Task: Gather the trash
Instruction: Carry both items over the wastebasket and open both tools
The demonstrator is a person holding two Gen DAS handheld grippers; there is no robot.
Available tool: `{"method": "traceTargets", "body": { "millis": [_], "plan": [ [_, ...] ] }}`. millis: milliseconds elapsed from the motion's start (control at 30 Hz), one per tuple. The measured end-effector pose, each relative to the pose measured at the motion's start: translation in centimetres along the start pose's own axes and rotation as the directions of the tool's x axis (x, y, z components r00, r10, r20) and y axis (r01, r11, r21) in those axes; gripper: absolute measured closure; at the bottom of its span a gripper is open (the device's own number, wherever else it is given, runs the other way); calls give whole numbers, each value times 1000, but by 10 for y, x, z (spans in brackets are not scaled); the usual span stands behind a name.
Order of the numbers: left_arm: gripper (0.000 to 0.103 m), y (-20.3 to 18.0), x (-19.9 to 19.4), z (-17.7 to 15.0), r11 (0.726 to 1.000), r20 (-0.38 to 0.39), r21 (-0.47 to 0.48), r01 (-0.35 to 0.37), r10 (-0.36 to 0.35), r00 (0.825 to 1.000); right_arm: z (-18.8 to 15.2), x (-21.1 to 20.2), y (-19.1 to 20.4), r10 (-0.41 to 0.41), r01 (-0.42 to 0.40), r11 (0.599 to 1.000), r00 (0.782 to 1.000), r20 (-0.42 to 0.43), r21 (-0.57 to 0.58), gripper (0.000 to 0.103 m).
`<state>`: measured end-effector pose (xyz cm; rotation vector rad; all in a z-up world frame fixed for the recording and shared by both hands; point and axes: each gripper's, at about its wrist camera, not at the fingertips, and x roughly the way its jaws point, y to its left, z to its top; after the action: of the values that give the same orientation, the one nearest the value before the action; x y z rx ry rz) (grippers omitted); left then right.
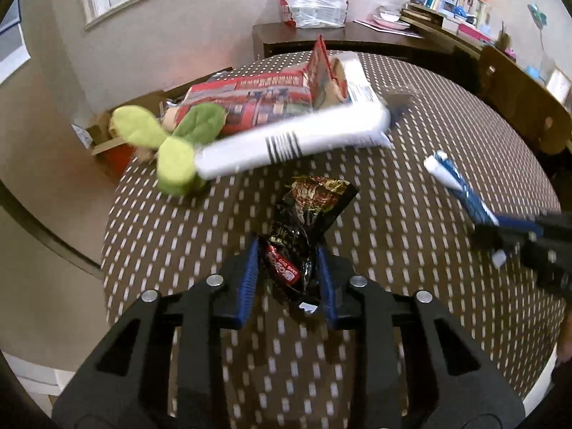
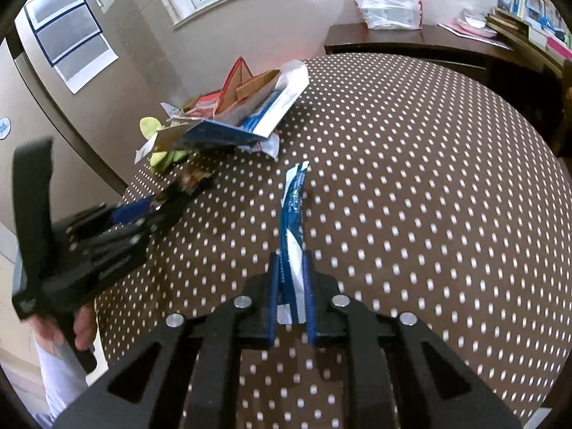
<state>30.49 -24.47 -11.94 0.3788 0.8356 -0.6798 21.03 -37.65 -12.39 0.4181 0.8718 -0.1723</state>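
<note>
Your left gripper [image 1: 287, 250] pinches the crumpled black foil wrapper [image 1: 307, 228] between its fingers; your right gripper [image 2: 291, 287] clamps the blue-and-white sachet [image 2: 294, 214], both lifted off the dotted brown tabletop [image 2: 411, 196] for carrying away.

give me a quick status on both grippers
Left gripper shut on black wrapper. Right gripper shut on blue wrapper. Nothing blocking.

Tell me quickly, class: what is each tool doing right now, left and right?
Left tool: closed on the black snack wrapper.
Right tool: closed on the blue and white wrapper.
</note>
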Motion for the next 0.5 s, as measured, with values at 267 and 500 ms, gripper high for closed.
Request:
{"method": "traceTargets", "body": {
  "millis": [267, 500],
  "plan": [
    [75, -4, -45, -53, 997, 16, -72, -23, 24, 1000, -32, -31, 12, 40, -41, 999, 999, 27, 8, 90],
    [75, 5, -72, -89, 988, 24, -148, -37, 41, 999, -54, -43, 50, 97, -96, 995, 995, 24, -39, 90]
  ]
}}
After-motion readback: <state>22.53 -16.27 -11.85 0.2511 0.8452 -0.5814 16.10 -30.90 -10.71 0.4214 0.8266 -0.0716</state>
